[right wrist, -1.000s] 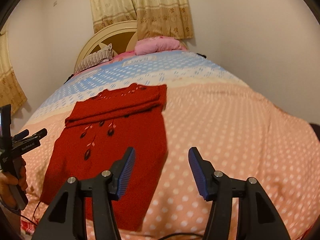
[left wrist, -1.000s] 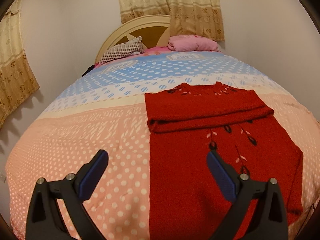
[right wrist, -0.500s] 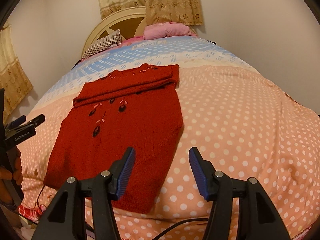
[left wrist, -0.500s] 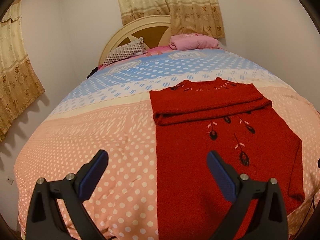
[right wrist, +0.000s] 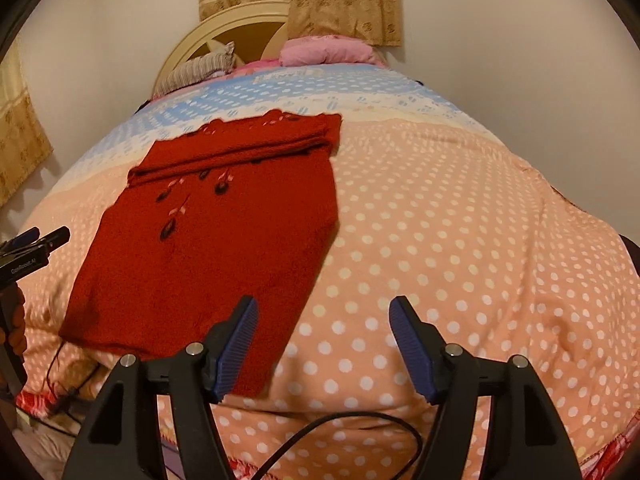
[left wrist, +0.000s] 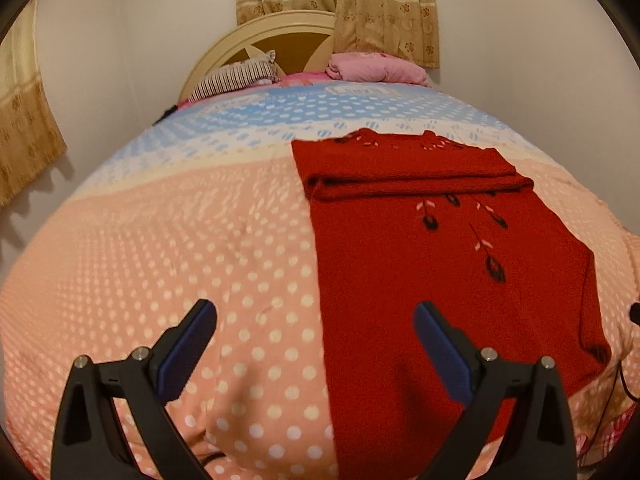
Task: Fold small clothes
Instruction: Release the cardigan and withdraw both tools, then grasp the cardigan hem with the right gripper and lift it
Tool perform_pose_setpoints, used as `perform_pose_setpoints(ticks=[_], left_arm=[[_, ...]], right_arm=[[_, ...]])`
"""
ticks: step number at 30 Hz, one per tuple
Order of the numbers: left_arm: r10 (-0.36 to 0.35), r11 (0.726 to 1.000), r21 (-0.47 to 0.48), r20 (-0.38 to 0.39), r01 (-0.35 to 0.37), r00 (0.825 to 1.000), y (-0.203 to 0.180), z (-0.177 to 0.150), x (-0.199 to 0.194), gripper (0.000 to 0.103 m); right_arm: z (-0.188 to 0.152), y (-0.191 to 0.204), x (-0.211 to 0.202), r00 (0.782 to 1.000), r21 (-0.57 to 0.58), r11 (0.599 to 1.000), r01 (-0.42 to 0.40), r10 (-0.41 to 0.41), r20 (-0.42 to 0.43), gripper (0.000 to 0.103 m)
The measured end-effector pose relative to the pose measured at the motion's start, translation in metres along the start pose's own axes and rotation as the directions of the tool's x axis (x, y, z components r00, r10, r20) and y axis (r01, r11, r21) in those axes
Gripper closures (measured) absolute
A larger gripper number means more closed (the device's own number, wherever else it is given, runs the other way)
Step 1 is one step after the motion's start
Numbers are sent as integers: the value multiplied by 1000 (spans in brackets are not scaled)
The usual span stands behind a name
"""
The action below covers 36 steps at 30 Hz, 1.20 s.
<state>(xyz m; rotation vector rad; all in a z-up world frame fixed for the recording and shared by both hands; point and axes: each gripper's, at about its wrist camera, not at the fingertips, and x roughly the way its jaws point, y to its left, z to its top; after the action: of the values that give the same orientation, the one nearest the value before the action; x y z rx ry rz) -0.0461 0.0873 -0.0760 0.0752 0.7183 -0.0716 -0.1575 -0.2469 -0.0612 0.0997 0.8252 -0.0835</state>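
Both grippers poised over near hem of sweater (left wrist: 420, 280), next fold not yet begun.

Sweater lies flat on bed (left wrist: 180, 240), top part already folded over. Left gripper (left wrist: 316, 336) wide open, empty, straddling the left edge near the hem. Right gripper (right wrist: 322, 332) empty, jaws opening, above the right hem corner. Both tilt down toward the quilt. Likely next: pinch both hem corners and carry them up to the folded band.
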Motion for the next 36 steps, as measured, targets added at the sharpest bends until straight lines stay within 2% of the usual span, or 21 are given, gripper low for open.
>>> perform_pose_setpoints(ticks=[4,7,10,13,14,16,17,18,21,24,27,28,31,32,33,34,35,36], left_arm=[[-34,999,-15,14,34,999,11,-13,-3,2],[-55,998,-17,11,55,998,13,-17,-5,2],[-82,996,-24,-5,82,997,14,-20,-5,2],[-122,992,-33,-11,122,992,15,-25,-6,2],[-133,991,-30,-15,132,991,14,-27,-6,2],[-156,988,-25,-28,155,987,10,-31,-5,2],[-166,986,-24,-34,165,986,9,-33,-4,2],[-180,984,-23,-45,179,983,6,-35,-2,2],[-219,976,-34,-86,216,972,1,-42,5,2],[-255,966,-71,-117,248,960,2,-47,11,2],[-316,946,-128,-161,297,935,4,-54,19,6],[-307,949,-112,-143,293,941,1,-55,15,7],[-320,947,-76,-139,312,937,-4,-56,12,23],[-328,944,-74,-138,321,934,-4,-56,12,30],[-350,936,-76,-139,343,926,-5,-56,11,37],[-361,932,-77,-140,353,922,-6,-55,12,40],[-372,928,-75,-142,365,917,-9,-56,11,45],[-381,924,-71,-146,375,913,-10,-56,11,48]], right_arm=[[-4,21,9,998,-34,998,-56,55,-29,34],[-10,48,22,996,-117,990,-75,70,-51,34],[-18,72,39,997,-206,977,-59,47,-63,34],[-25,74,58,995,-224,974,-21,-2,-102,35],[-25,68,57,996,-195,980,-34,18,-82,39],[-22,59,54,995,-171,985,-32,16,-97,73],[-18,52,51,994,-149,988,-46,31,-106,83],[-15,42,48,992,-111,992,-56,43,-114,97],[-13,2,41,992,32,998,-47,50,-113,97],[-24,-40,42,979,216,968,-125,156,-132,97],[-33,-45,48,966,269,947,-175,219,-141,96],[-34,-42,48,967,265,948,-175,217,-136,94],[-28,-33,47,967,226,958,-177,213,-143,88],[-29,-31,46,969,219,961,-170,204,-142,82],[-27,-31,43,976,207,968,-143,173,-131,72],[-27,-32,39,983,197,973,-118,143,-119,65],[-25,-31,34,989,180,980,-87,107,-100,52],[-25,-31,31,992,169,983,-76,91,-84,45]])
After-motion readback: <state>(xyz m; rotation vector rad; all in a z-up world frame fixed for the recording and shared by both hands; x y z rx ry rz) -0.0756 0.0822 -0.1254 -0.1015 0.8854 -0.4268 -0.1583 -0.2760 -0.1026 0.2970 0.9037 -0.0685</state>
